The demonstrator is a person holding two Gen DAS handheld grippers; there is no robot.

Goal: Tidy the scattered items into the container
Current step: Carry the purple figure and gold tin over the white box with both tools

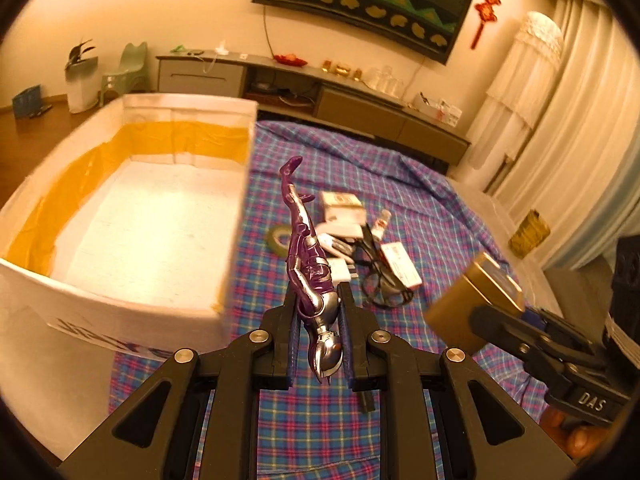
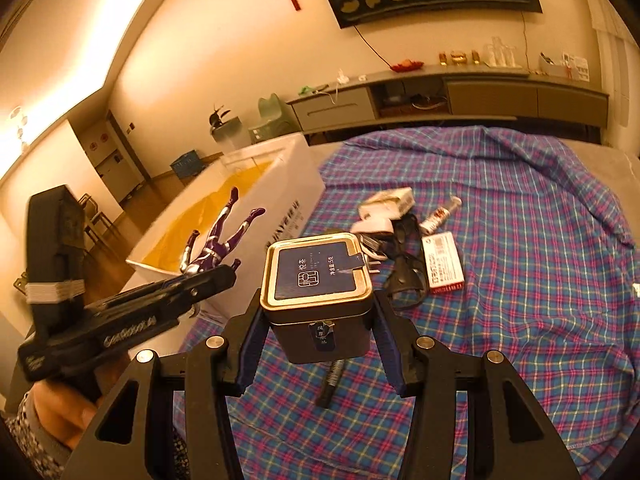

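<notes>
Gripping figure (image 1: 310,268) in left tool (image 1: 318,300) | right tool (image 2: 316,312) clamps tin (image 2: 318,288)

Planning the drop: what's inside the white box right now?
The white box shows a bare white floor and yellow tape around its walls; no items visible. Its near wall hides the closest strip of floor, so that corner cannot be checked.

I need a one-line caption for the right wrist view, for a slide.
Right gripper holds a square gold tin above the plaid cloth.
</notes>
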